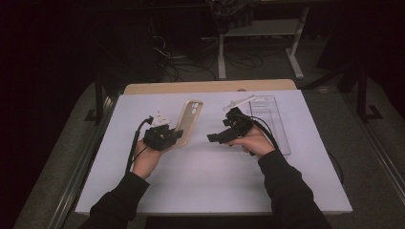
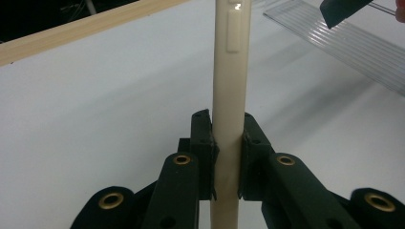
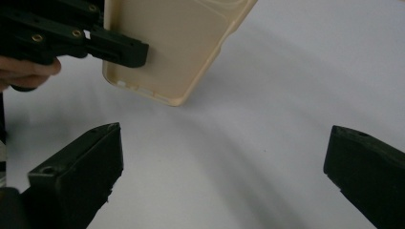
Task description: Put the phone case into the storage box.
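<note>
one cream phone case (image 1: 190, 121) pinched by the left gripper (image 1: 177, 136) fingers; right gripper (image 1: 216, 138) fingers spread; one clear tray (image 1: 271, 125).

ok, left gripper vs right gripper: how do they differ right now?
The left gripper is shut on the edge of the cream phone case; the right gripper has jaws wide apart, nothing between them. Left holds the case off the white table; right points toward the case. Both are black and hand-held.

white table top (image 1: 200, 181) with wooden far edge; clear ribbed tray (image 1: 274, 121) lies on it.
</note>
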A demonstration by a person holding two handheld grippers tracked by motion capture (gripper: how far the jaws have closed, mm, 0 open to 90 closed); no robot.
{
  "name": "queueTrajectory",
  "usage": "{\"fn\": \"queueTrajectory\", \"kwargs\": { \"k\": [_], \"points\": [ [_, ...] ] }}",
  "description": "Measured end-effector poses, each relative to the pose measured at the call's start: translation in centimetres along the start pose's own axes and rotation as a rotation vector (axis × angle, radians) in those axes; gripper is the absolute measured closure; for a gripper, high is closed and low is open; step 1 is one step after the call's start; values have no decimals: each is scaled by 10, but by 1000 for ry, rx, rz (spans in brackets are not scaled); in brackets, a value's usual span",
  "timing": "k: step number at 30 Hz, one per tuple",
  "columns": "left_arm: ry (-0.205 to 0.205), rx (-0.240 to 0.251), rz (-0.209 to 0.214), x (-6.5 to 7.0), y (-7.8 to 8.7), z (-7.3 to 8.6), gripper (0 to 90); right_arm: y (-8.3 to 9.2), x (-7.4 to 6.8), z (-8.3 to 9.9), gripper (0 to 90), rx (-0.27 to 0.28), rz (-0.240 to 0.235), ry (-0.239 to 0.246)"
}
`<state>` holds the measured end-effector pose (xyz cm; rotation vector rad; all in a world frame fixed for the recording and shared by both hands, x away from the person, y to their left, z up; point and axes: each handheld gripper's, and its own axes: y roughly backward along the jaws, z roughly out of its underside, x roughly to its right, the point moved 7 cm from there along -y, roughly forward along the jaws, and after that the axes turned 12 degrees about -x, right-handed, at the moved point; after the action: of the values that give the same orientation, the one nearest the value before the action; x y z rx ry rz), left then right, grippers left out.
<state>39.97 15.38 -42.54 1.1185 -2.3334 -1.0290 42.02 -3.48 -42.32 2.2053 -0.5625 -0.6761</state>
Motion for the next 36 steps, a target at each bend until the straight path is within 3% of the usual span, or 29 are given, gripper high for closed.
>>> {"fn": "queueTrajectory", "kwargs": {
  "k": [17, 24, 36],
  "points": [
    [28, 7, -10, 6, -3, -3, 794, 1, -3, -7, 0, 103, -93, -53],
    [39, 17, -7, 14, -5, -5, 794, -3, -4, -8, 0, 122, -111, -71],
    [19, 22, 12, 32, -6, -9, 794, -7, -7, -11, 0, 149, -166, -104]
  ]
}}
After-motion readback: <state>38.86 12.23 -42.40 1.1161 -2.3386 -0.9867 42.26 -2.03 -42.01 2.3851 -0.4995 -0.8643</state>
